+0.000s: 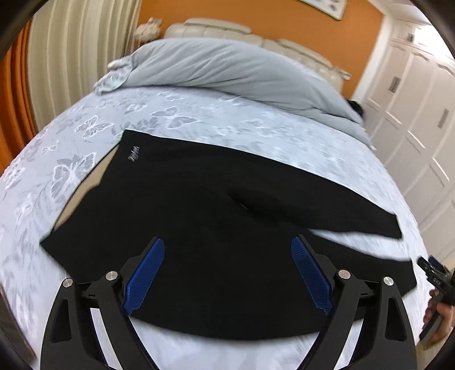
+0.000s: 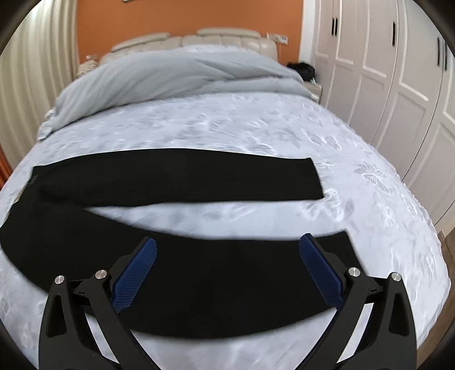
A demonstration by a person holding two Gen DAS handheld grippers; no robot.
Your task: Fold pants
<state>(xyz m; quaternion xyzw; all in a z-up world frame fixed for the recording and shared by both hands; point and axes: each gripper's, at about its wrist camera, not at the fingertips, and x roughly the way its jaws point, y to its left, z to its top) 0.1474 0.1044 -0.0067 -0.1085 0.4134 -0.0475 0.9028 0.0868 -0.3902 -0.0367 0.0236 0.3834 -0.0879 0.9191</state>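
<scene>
Pants (image 1: 199,216): black, spread flat across the near half of the bed, waist end toward the left, both legs running to the right.
Legs: split apart in a narrow V; far leg (image 2: 199,176) lies straight, near leg (image 2: 227,279) curves along the bed's near edge, with a strip of sheet showing between them.
Logo (image 1: 134,153): small pale mark near the far waist corner; too blurred to read.
Left gripper (image 1: 227,273): jaws spread wide, nothing between the blue pads (image 1: 145,276); over the seat and upper-leg area of the pants. Contact with the fabric cannot be told.
Right gripper (image 2: 227,270): jaws also wide apart, holding nothing, over the near leg close to its cuff end.
Right gripper, seen from left wrist (image 1: 435,273): at the right margin beside the near leg's cuff, with part of the person's hand (image 1: 439,316) on it.
Bed sheet (image 2: 256,128): pale blue-white, butterfly pattern.
Duvet (image 1: 227,65): grey, bunched at the head of the bed, well apart from the pants.
Headboard (image 2: 187,39): cream, padded, against an orange wall (image 2: 184,14).
Wardrobe (image 2: 384,65): white panelled doors along the right side.
</scene>
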